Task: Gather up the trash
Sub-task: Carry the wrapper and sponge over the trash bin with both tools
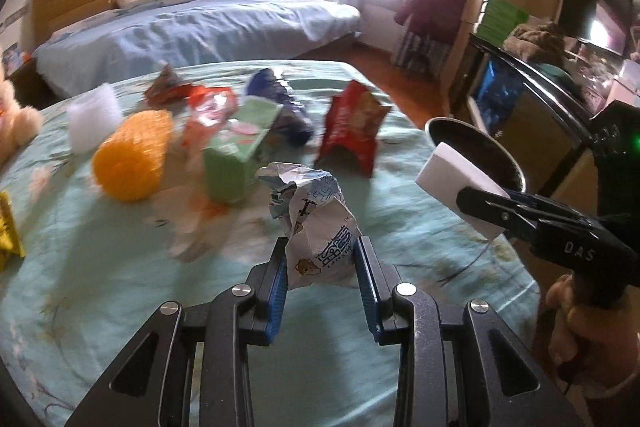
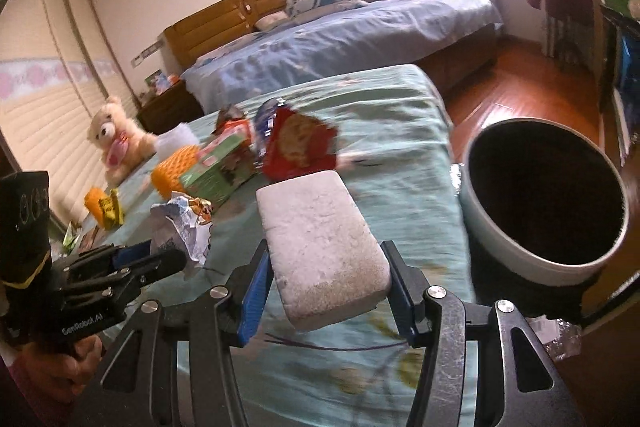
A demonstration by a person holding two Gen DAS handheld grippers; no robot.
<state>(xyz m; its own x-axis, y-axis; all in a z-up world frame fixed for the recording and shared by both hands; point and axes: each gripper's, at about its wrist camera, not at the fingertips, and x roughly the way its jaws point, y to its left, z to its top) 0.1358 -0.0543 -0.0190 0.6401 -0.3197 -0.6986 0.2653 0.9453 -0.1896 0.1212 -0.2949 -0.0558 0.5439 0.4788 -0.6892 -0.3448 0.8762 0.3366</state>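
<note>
My left gripper (image 1: pixel 322 255) is shut on a crumpled white and blue wrapper (image 1: pixel 310 219), held above the green bedspread (image 1: pixel 120 287). My right gripper (image 2: pixel 326 267) is shut on a white foam block (image 2: pixel 320 251), which also shows at the right of the left wrist view as the foam block (image 1: pixel 452 179). The wrapper (image 2: pixel 180 227) shows at the left of the right wrist view. A round bin (image 2: pixel 544 203) with a dark inside stands just right of the bed, ahead of the right gripper. More trash lies on the bed: a red snack bag (image 1: pixel 352 131), a green carton (image 1: pixel 236 159), a blue bag (image 1: pixel 280 99).
An orange mesh roll (image 1: pixel 132 155), a white foam piece (image 1: pixel 94 121) and a yellow packet (image 1: pixel 8 227) lie at the left of the bedspread. A teddy bear (image 2: pixel 116 139) sits at its far left. A second bed (image 1: pixel 192 31) is behind. Cabinets (image 1: pixel 532 115) stand to the right.
</note>
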